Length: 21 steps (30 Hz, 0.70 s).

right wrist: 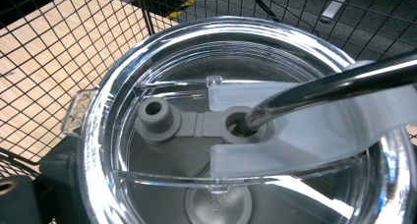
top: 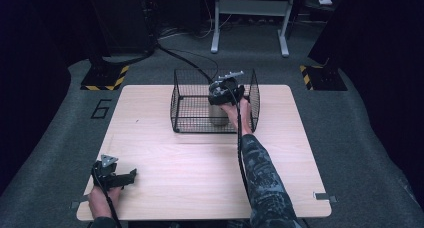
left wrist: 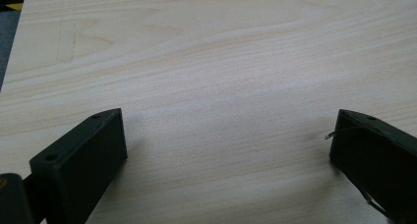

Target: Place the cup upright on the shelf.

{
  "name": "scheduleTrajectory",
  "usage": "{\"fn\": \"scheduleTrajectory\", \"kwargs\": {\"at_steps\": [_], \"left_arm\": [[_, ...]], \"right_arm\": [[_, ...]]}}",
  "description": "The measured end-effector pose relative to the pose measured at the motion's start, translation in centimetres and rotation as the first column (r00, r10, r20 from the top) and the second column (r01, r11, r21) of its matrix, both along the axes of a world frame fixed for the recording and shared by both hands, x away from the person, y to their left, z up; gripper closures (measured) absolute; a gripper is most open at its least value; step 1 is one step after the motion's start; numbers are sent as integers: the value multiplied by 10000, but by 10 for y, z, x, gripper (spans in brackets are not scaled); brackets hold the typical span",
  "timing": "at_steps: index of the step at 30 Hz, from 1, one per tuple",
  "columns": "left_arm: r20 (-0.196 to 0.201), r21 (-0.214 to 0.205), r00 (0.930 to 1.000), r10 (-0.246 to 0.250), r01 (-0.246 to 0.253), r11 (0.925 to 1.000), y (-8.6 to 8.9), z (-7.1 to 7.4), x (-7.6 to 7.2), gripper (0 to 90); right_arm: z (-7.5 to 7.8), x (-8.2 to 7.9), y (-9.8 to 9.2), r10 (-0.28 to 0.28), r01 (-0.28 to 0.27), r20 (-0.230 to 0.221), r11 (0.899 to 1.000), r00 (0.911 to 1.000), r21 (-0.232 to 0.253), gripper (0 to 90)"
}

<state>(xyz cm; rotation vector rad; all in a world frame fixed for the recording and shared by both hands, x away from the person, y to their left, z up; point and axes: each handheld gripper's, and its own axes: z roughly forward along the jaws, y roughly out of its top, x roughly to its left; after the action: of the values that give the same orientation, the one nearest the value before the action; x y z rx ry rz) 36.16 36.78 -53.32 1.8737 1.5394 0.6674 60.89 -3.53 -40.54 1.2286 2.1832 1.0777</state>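
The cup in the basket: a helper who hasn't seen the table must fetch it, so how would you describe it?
On the wooden table, find the black wire basket at the far edge. Inside stands a grey tumbler under the right gripper. It alone has a clear lid with a metal straw.

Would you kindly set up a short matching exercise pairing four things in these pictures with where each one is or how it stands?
Things:
1. left gripper
2. right gripper
3. metal straw
4. wire basket

Places or states:
a. runs through the hole in the clear lid
b. stands at the far middle of the wooden table
c. jaws wide apart over bare wood at the near left corner
d. down inside the basket at the tumbler

Pairs: 1-c, 2-d, 3-a, 4-b
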Motion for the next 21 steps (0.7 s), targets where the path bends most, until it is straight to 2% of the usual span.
{"fn": "scheduleTrajectory", "kwargs": {"at_steps": [7,9,11,17,21], "left_arm": [[-2,-6,10000,-7,7,10000,0,0,0,5],[2,-3,10000,-7,7,10000,0,0,0,5],[-49,-15,10000,-33,33,10000,0,0,0,5],[-47,2,10000,-30,30,10000,0,0,0,5],[-50,4,10000,-31,31,10000,0,0,0,5]], "right_arm": [[2,2,-1,-28,28,-75,10000,10000,35,13],[3,2,-2,-55,56,-51,9998,10000,175,0],[6,2,-3,121,-116,-191,9997,9997,230,0],[16,-6,-6,198,-192,-587,9998,9981,101,0],[23,-12,-11,176,-178,-572,9998,9982,-22,0]]}}
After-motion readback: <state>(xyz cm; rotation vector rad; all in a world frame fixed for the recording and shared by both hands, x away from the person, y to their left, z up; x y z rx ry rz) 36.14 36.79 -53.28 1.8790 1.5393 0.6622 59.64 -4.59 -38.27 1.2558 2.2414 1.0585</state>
